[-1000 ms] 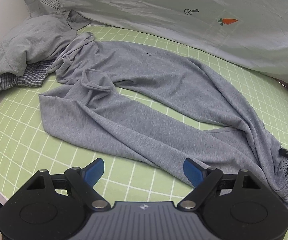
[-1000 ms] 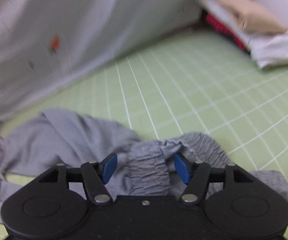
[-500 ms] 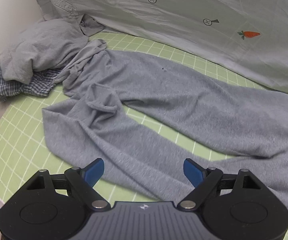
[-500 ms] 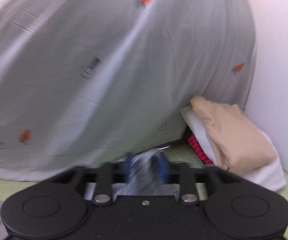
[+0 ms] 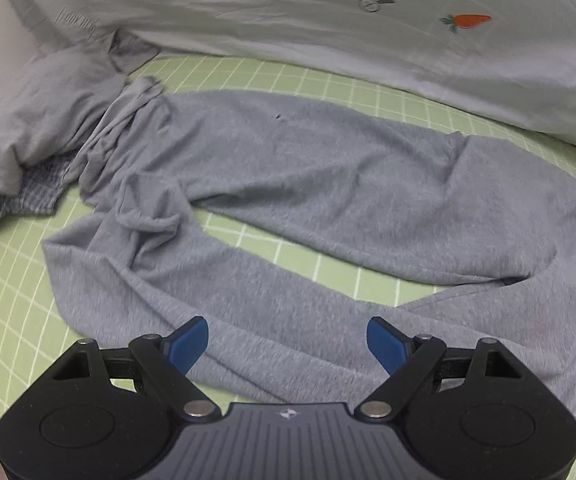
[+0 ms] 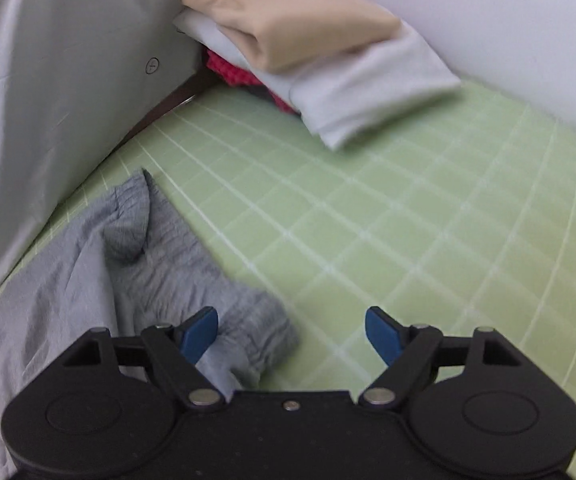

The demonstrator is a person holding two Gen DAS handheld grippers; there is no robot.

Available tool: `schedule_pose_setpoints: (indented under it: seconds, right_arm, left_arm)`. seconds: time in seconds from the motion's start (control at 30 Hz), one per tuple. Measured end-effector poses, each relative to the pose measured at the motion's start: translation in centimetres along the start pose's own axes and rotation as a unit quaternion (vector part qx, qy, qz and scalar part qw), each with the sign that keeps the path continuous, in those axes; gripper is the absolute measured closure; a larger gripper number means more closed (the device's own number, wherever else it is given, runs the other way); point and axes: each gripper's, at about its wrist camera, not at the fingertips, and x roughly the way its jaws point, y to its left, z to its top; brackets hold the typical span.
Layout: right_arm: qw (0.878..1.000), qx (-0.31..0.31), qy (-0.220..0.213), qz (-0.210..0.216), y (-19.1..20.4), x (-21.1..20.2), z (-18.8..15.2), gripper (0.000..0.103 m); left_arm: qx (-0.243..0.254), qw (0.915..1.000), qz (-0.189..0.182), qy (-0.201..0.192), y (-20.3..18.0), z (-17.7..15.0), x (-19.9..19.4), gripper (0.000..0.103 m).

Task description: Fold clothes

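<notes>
Left wrist view: grey trousers (image 5: pixel 288 200) lie spread on the green grid mat (image 5: pixel 328 80), legs reaching toward a crumpled grey garment (image 5: pixel 35 120). The left hand-held gripper (image 5: pixel 288 340) hangs spread above the near leg. The printed sheet (image 5: pixel 328 20) behind bears blurred, unreadable lettering. The right hand-held gripper (image 6: pixel 292 330) is spread beside the elastic waistband (image 6: pixel 207 276), holding nothing.

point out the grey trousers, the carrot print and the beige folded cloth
grey trousers (image 5: pixel 308 168): left wrist view, on the upper leg's flat middle
carrot print (image 5: pixel 470 21): left wrist view, on the orange body, on the pale sheet
beige folded cloth (image 6: pixel 300 26): right wrist view, on its top face, uppermost in the stack
</notes>
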Motion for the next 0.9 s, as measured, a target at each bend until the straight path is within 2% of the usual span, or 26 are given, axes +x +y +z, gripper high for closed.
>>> schedule_pose_setpoints:
  seconds: [0.1,0.2,0.33,0.37,0.4,0.43,0.5,0.57,0.63,0.67,0.73,0.8,0.87,0.9]
  right_arm:
    - [0.999,-0.03,-0.017,0.004,1.1,-0.3,-0.5,0.018]
    - [0.993,-0.113,-0.032,0.008,3.4,0.0,0.0,0.017]
    - [0.984,-0.177,0.007,-0.011,4.9,1.9,0.2,0.018]
    - [0.983,-0.184,0.012,-0.01,4.9,2.1,0.2,0.021]
    - [0.983,-0.185,0.012,-0.002,4.5,2.0,0.1,0.036]
    - [0.983,-0.185,0.012,0.005,4.2,1.9,0.0,0.045]
    - [0.984,-0.179,0.003,0.019,3.3,1.4,-0.1,0.083]
    - [0.987,-0.159,-0.029,0.006,1.9,-0.2,0.2,0.085]
    - [0.99,-0.124,-0.055,-0.029,0.0,-1.5,0.7,0.085]
    - [0.993,-0.1,-0.053,-0.04,-1.1,-1.6,0.9,0.085]
    - [0.997,-0.055,-0.034,-0.05,-3.2,-1.3,1.3,0.078]
    - [0.998,-0.024,-0.024,-0.061,-4.4,-1.3,1.1,0.045]
    - [0.998,-0.003,-0.024,-0.057,-4.9,-1.8,0.7,0.026]
    - [0.998,0.01,-0.02,-0.051,-5.1,-2.1,0.4,0.02]
  left_arm:
    - [0.01,0.9999,0.0,-0.006,-0.6,0.3,-0.4,0.016]
    - [0.014,0.9999,0.002,-0.008,-1.0,0.2,-0.7,0.016]
    - [0.0,1.0,0.001,-0.005,-0.9,-0.2,-0.7,0.016]
    - [-0.004,1.0,0.001,-0.004,-0.8,-0.3,-0.7,0.016]
    - [-0.007,1.0,0.002,-0.004,-0.7,-0.4,-0.8,0.016]
    - [-0.011,0.9999,0.003,-0.004,-0.7,-0.5,-0.9,0.016]
    - [-0.014,0.9999,0.005,-0.004,-0.5,-0.6,-1.0,0.016]
    - [-0.015,0.9999,0.005,-0.003,-0.5,-0.7,-1.1,0.016]
    - [-0.015,0.9999,0.005,-0.004,-0.5,-0.7,-1.1,0.016]
    - [-0.015,0.9999,0.006,-0.005,-0.5,-0.7,-1.1,0.016]
    - [-0.014,0.9999,0.004,-0.002,-0.4,-0.7,-1.0,0.016]
    - [-0.013,0.9999,0.002,0.0,-0.5,-0.6,-1.0,0.016]
    - [-0.009,1.0,0.0,-0.002,-0.5,-0.5,-1.0,0.016]
    - [-0.008,1.0,0.0,-0.003,-0.6,-0.5,-1.1,0.016]
